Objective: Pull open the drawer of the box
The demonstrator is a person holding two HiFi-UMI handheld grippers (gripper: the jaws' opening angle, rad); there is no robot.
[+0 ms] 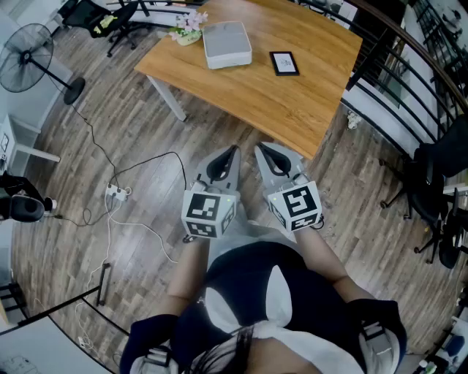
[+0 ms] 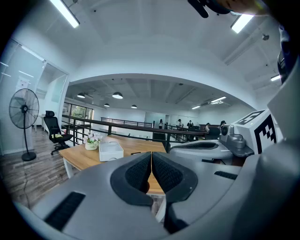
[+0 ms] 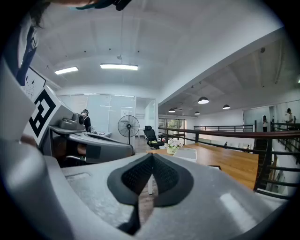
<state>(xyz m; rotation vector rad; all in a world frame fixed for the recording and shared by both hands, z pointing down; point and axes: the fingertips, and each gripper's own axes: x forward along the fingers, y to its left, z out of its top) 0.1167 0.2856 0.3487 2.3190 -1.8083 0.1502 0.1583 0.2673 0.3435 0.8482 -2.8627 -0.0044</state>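
A white box [image 1: 226, 44] with a drawer lies on the wooden table [image 1: 292, 102], toward its far side. The same box [image 2: 110, 151] shows small in the left gripper view and the box [image 3: 185, 154] is distant in the right gripper view. Both grippers hover side by side over the floor in front of the table's near edge, far short of the box. My left gripper [image 1: 232, 152] is shut with nothing between its pads. My right gripper [image 1: 259, 150] is shut and empty too.
A black tablet [image 1: 284, 63] lies right of the box and a small flower pot [image 1: 189, 29] left of it. A standing fan [image 1: 29, 58], office chair [image 1: 117, 18] and floor cables with a power strip [image 1: 117, 192] are at the left. A railing [image 1: 409, 66] runs behind the table at the right.
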